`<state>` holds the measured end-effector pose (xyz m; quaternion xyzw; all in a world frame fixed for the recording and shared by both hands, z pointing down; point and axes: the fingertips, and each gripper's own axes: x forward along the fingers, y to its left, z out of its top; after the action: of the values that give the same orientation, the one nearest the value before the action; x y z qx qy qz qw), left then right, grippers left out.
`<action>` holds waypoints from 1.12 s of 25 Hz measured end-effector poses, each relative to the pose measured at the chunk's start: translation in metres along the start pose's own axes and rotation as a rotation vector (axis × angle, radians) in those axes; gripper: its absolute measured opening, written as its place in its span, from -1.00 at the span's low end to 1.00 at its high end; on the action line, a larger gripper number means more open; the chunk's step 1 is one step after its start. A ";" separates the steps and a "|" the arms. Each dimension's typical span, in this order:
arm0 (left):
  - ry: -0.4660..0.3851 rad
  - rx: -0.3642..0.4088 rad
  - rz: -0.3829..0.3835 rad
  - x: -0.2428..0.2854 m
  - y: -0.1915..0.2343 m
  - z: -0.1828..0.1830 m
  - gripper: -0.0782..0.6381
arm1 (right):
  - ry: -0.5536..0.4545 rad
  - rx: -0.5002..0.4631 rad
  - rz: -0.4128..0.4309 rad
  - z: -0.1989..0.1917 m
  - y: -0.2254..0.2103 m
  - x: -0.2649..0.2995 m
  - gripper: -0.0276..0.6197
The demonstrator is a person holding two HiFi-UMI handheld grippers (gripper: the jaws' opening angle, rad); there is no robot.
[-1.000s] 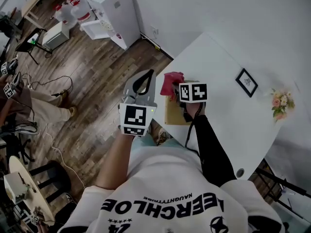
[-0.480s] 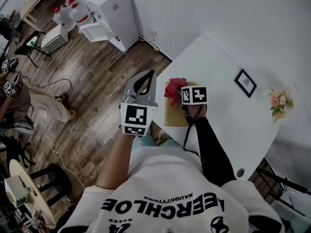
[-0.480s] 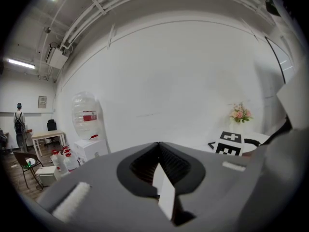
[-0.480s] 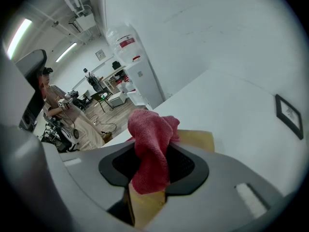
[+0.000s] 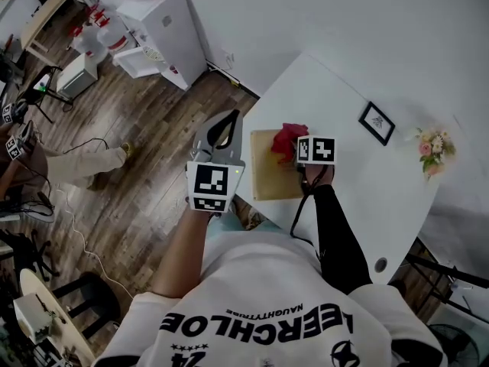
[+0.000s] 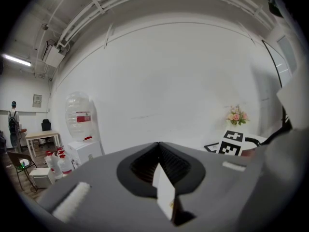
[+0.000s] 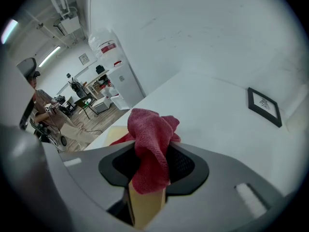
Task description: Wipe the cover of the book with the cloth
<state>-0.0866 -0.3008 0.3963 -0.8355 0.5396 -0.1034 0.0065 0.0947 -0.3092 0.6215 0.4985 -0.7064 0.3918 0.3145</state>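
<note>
The right tongs [image 5: 296, 147] pinch the red cloth [image 5: 287, 136] over the book [image 5: 267, 178]'s far end; the shut, empty left tongs [image 5: 226, 121] hang off to its left.

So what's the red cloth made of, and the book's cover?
The cloth looks like soft knitted or woven fabric with a matte finish: you can see tiny loops and floppy folds. The book has a plain tan cover, flat and dull, probably card or paper, though it is too small to be sure.
</note>
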 end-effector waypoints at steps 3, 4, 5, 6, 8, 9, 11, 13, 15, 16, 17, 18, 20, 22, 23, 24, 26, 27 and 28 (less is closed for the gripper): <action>0.001 -0.002 -0.009 0.002 -0.003 0.000 -0.63 | -0.017 0.001 0.003 0.002 -0.002 -0.004 -0.46; 0.002 -0.003 -0.012 0.002 -0.003 0.000 -0.63 | -0.031 -0.003 0.014 0.005 0.001 -0.007 -0.46; 0.003 -0.004 -0.014 0.002 -0.004 0.000 -0.63 | -0.049 -0.004 0.032 0.008 0.006 -0.012 -0.46; 0.003 -0.006 -0.016 0.002 -0.004 0.001 -0.63 | -0.069 -0.002 0.058 0.012 0.013 -0.016 -0.46; 0.004 -0.007 -0.017 0.002 -0.005 0.001 -0.63 | -0.098 -0.002 0.121 0.019 0.031 -0.024 -0.46; 0.005 -0.007 -0.016 0.001 -0.005 0.001 -0.63 | -0.103 -0.009 0.151 0.021 0.042 -0.026 -0.46; 0.008 -0.009 -0.013 0.001 -0.006 0.000 -0.63 | -0.092 -0.037 0.197 0.019 0.062 -0.026 -0.46; 0.008 -0.010 -0.007 -0.001 -0.006 0.000 -0.63 | -0.063 -0.070 0.229 0.011 0.081 -0.021 -0.46; 0.009 -0.009 0.001 -0.003 -0.005 -0.001 -0.63 | -0.018 -0.104 0.250 0.000 0.096 -0.013 -0.46; 0.010 -0.008 0.006 -0.004 -0.005 -0.001 -0.63 | 0.013 -0.119 0.257 -0.008 0.103 -0.007 -0.46; 0.012 -0.009 0.011 -0.005 -0.004 -0.002 -0.63 | 0.044 -0.133 0.260 -0.017 0.107 -0.001 -0.46; 0.014 -0.011 0.016 -0.007 -0.002 -0.004 -0.63 | 0.069 -0.147 0.258 -0.025 0.111 0.005 -0.46; 0.019 -0.016 0.024 -0.010 -0.001 -0.005 -0.63 | 0.084 -0.177 0.245 -0.033 0.114 0.011 -0.46; 0.021 -0.020 0.029 -0.012 0.001 -0.005 -0.63 | 0.085 -0.201 0.231 -0.032 0.115 0.009 -0.46; 0.021 -0.022 0.030 -0.013 0.002 -0.005 -0.63 | 0.086 -0.207 0.226 -0.031 0.114 0.008 -0.46; 0.021 -0.024 0.031 -0.014 0.003 -0.004 -0.63 | 0.086 -0.211 0.219 -0.031 0.113 0.007 -0.46; 0.020 -0.027 0.028 -0.014 0.002 -0.004 -0.63 | 0.080 -0.219 0.192 -0.030 0.104 0.004 -0.46; 0.020 -0.028 0.026 -0.013 0.001 -0.004 -0.63 | 0.076 -0.221 0.175 -0.030 0.098 0.003 -0.46; 0.019 -0.029 0.022 -0.011 0.000 -0.004 -0.63 | 0.073 -0.220 0.157 -0.029 0.091 0.002 -0.46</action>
<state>-0.0914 -0.2901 0.3987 -0.8284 0.5504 -0.1036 -0.0096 0.0093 -0.2674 0.6157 0.3898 -0.7700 0.3533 0.3610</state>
